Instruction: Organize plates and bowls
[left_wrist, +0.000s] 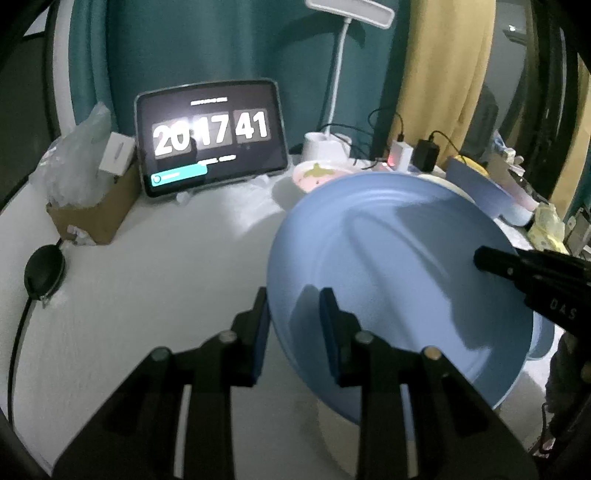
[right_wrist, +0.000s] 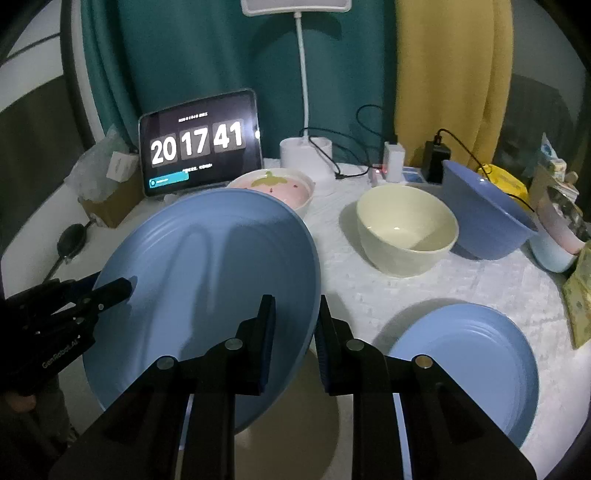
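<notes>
Large round light-blue plate (right_wrist: 207, 280), matte w/ faint concentric ridges near rim, is tilted and held up off the white-cloth bench (right_wrist: 461, 284). Left gripper (left_wrist: 293, 332) fingers clenched on its left rim; right gripper (right_wrist: 295, 339) fingers clenched on the opposite rim. On bench to the right: second round blue plate (right_wrist: 469, 365) lying flat, cream bowl (right_wrist: 406, 229), tipped blue bowl (right_wrist: 484, 218). Pink bowl (right_wrist: 291, 188) sits behind the held plate, near tablet clock (right_wrist: 199, 144).

A white-covered table (right_wrist: 424, 295) stands before teal curtains (right_wrist: 192, 66) and a yellow curtain (right_wrist: 450, 74), lit by a white desk lamp (right_wrist: 295, 5), with perhaps a dark window (right_wrist: 535, 110) behind.
</notes>
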